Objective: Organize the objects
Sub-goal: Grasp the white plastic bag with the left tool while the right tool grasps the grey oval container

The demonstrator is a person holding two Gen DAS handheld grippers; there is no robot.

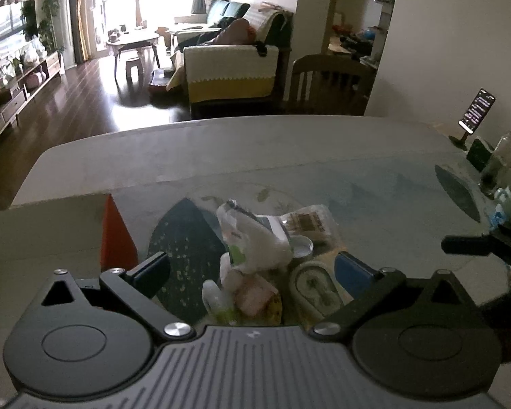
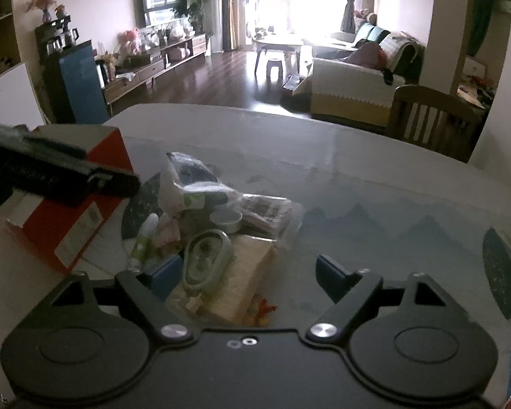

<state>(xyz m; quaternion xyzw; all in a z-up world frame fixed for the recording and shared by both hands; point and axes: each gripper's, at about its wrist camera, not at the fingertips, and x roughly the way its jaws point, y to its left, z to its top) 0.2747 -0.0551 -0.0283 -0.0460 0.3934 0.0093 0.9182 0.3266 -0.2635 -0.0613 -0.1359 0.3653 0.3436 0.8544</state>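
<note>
The left gripper (image 1: 252, 269) hung wide open above a heap of small things on the counter (image 1: 289, 150), holding nothing. Between its fingers lay a crumpled white bag (image 1: 255, 235), a small round tin (image 1: 301, 243), a clear packet (image 1: 305, 221) with brown print, a pale oval case (image 1: 315, 288), a pink packet (image 1: 255, 294) and a white-and-green bottle (image 1: 218, 301). A dark speckled mat (image 1: 184, 248) showed beneath the heap on its left side. A red box (image 1: 114, 238) stood just left of the heap, its pale flap filling the near left corner. At the far right of that view the tip of the right gripper (image 1: 466, 243) reached in from the edge. Further back on the right, a phone (image 1: 477, 110) leaned on a stand near a glass bottle (image 1: 500, 160).

From the right wrist, the right gripper (image 2: 245, 272) was also spread wide and empty. The oval case (image 2: 206, 255) lay between its fingers, resting on a tan pad (image 2: 245, 272), with the tin (image 2: 226, 220) and the packet (image 2: 269, 211) just beyond. The bottle (image 2: 144, 238) stood beside the left finger. The red box (image 2: 75, 204) sat tilted at the left, partly hidden by the dark body of the left gripper (image 2: 61, 173).
</note>
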